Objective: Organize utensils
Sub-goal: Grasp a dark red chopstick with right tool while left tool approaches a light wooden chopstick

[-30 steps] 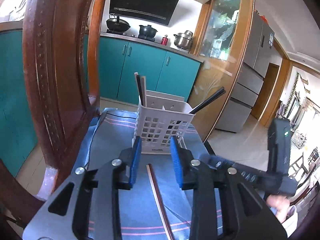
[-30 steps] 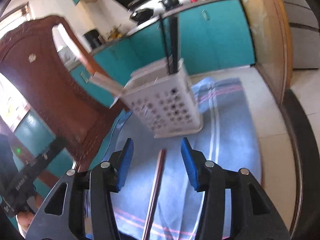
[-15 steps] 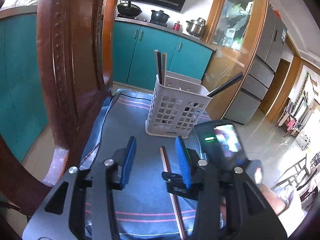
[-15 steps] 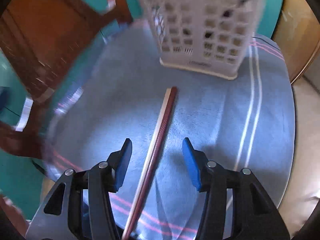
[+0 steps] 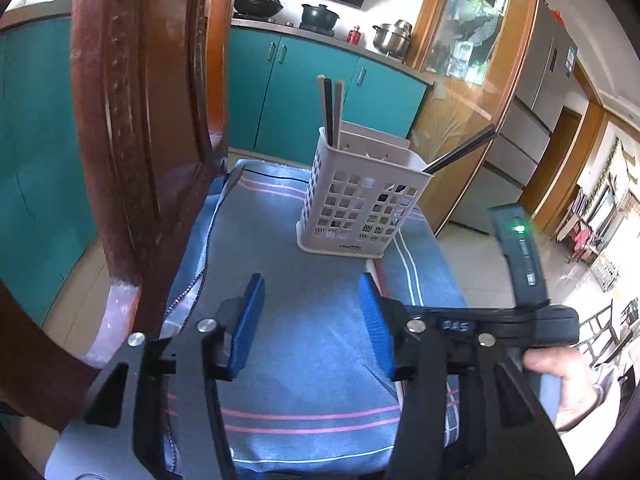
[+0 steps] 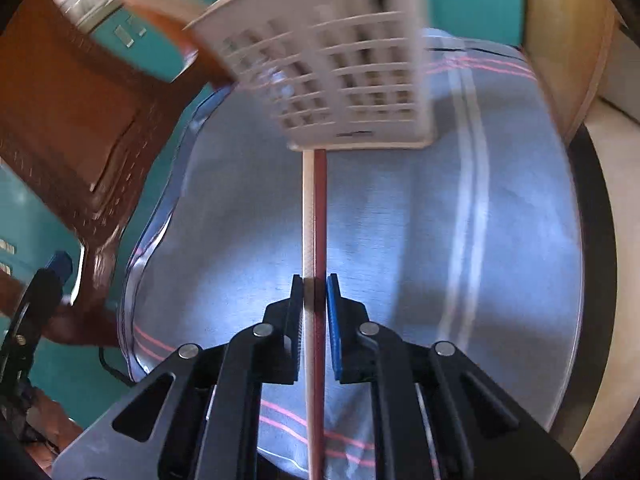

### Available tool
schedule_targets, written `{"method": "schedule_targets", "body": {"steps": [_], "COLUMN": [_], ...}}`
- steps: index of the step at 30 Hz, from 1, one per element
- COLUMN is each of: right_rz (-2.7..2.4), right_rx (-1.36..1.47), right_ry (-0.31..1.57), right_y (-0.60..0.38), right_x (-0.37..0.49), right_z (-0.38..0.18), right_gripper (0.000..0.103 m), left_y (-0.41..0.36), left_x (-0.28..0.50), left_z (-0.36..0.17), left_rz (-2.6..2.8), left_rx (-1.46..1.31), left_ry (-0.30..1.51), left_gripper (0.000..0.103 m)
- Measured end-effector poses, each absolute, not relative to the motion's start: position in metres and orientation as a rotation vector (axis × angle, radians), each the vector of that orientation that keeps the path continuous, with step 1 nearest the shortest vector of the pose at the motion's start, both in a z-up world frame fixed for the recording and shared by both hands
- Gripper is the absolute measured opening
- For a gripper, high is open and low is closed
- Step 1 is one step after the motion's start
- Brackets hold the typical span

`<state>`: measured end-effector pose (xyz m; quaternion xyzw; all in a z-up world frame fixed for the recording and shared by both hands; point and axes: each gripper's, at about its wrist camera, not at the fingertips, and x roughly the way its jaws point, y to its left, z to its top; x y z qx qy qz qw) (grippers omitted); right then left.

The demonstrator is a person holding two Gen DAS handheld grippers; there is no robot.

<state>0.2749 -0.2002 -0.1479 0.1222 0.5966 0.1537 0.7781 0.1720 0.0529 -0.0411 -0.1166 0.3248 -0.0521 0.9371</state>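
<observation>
- The right gripper (image 6: 315, 284) has just been closing; its fingers are now clamped on a pair of chopsticks (image 6: 315, 216), one pale, one dark red, lying side by side on the blue striped cloth (image 6: 400, 240).
- The left gripper (image 5: 310, 312) has just been opening; its fingers stand apart over bare cloth, nothing between them.
- At twelve o'clock from the chopsticks stands one white perforated basket (image 5: 356, 208), holding three upright sticks and one black stick leaning toward two o'clock.
</observation>
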Motion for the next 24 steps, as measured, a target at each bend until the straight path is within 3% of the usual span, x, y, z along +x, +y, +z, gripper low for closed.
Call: {"method": "schedule_targets", "body": {"steps": [3,15,19,24], "right_rz": [0.272,0.250,0.232,0.217], "right_rx": [0.243,0.017,-0.027,0.099], "right_ry": [1.282,1.394,1.357,1.379], "right_y": [-0.213,-0.183,-0.191,-0.226], "right_x": [0.278,0.309,0.308,0.311], "right_z": [-0.145,-0.178,-0.181,-0.179], "right_gripper": [0.020,0.020,0.012,0.012], "left_y": [0.046,0.030,0.036,-0.002], "left_x": [0.182,0.253,0.259,0.282], "left_z": [-0.037,-0.077,-0.091,-0.098], "left_rz": [-0.101,-0.134,-0.167,-0.259], "left_rx": [-0.200,-0.122,-0.195,-0.104], "left_ry": [0.679,0.868,0.930,1.014], "left_gripper": [0.056,0.058,0.058,0.059]}}
